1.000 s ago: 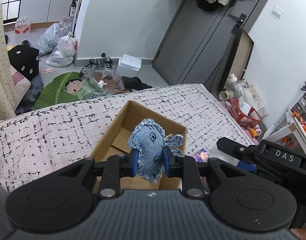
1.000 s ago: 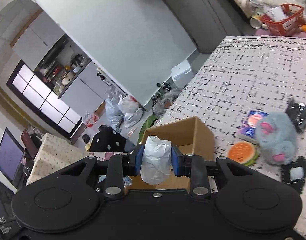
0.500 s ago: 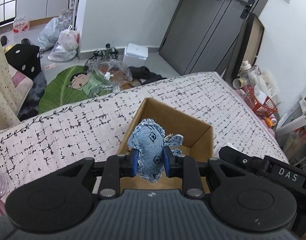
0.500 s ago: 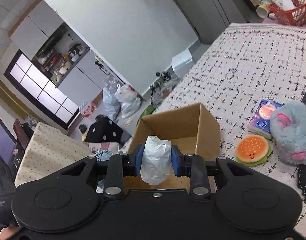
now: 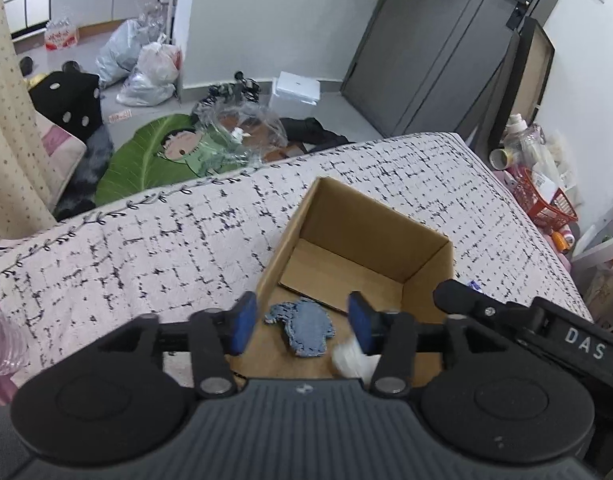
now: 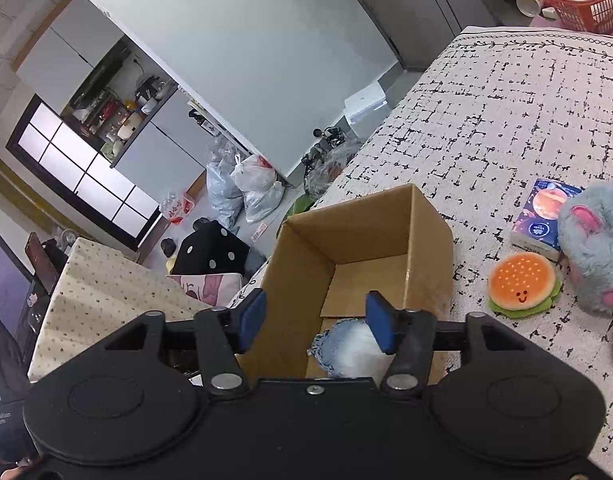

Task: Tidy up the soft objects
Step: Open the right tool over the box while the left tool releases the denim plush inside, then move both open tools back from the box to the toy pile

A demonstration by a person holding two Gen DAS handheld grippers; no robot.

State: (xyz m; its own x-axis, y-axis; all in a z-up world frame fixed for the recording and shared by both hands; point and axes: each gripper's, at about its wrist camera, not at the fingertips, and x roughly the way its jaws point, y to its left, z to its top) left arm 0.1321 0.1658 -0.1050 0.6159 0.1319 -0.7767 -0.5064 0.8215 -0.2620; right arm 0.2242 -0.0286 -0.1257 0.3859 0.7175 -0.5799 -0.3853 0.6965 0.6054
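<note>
Both claws hang over the open cardboard box [image 5: 370,240] on the black-and-white patterned bedspread [image 5: 146,248], and both stand wide with nothing between the blue pads. Through the left gripper [image 5: 302,322], the denim plush toy [image 5: 304,328] lies flat on the box floor at the near side, and the white soft bundle [image 5: 348,358] lies just right of it, partly hidden behind the right-hand finger. Through the right gripper [image 6: 316,322], the two appear overlapped, the bundle [image 6: 356,346] covering most of the denim toy [image 6: 326,344].

Only the right wrist view shows the things outside the box, to its right: a burger-shaped plush [image 6: 522,280], a grey plush mouse [image 6: 594,256] with pink ears, and a small space-printed pack [image 6: 544,216] touching the mouse. Only the left view shows the green leaf-shaped cushion [image 5: 154,156] on the floor beyond the far edge.
</note>
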